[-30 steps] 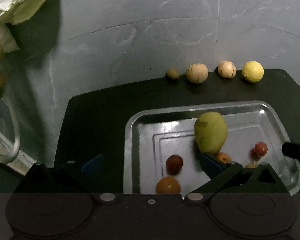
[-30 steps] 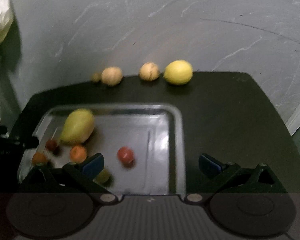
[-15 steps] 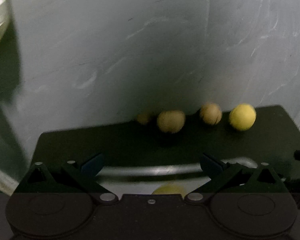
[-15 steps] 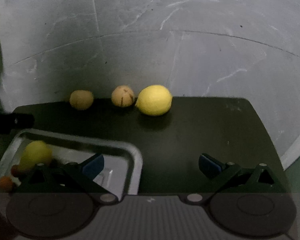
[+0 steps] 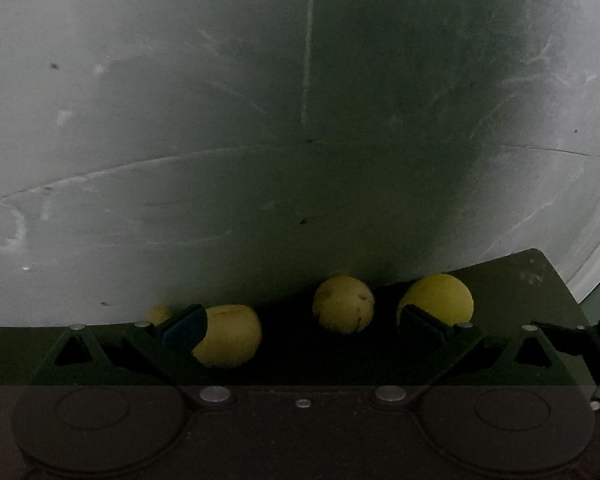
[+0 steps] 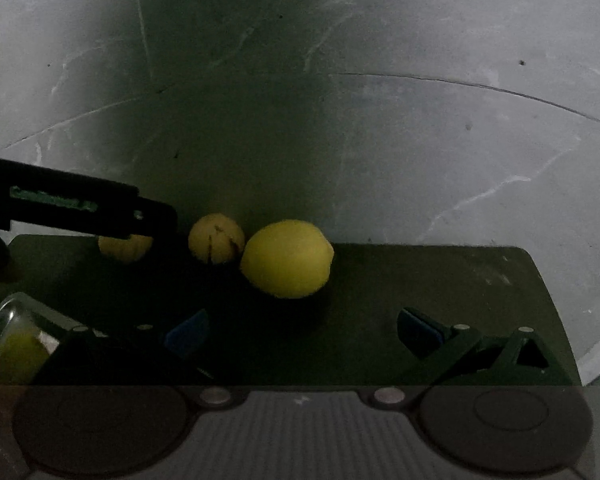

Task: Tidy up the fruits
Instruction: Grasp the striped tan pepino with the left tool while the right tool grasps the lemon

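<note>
Scuffed grey wall [image 5: 300, 80] (dim), dark table [image 6: 420, 280]

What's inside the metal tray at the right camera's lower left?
Only a corner of the metal tray shows, holding one yellow-green fruit; the rest lies out of frame or behind the right gripper.

The shiny metal tray [image 6: 8, 312] gleams at its rim. The dark matt bench [image 6: 420, 280] looks smooth, the grey marbled wall [image 6: 380, 120] scuffed.

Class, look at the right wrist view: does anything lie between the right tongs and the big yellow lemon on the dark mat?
Nothing visible does. The right tongs are open, and only bare dark mat lies between them and the lemon. The left tongs reach in farther left, clear of that path.
</note>
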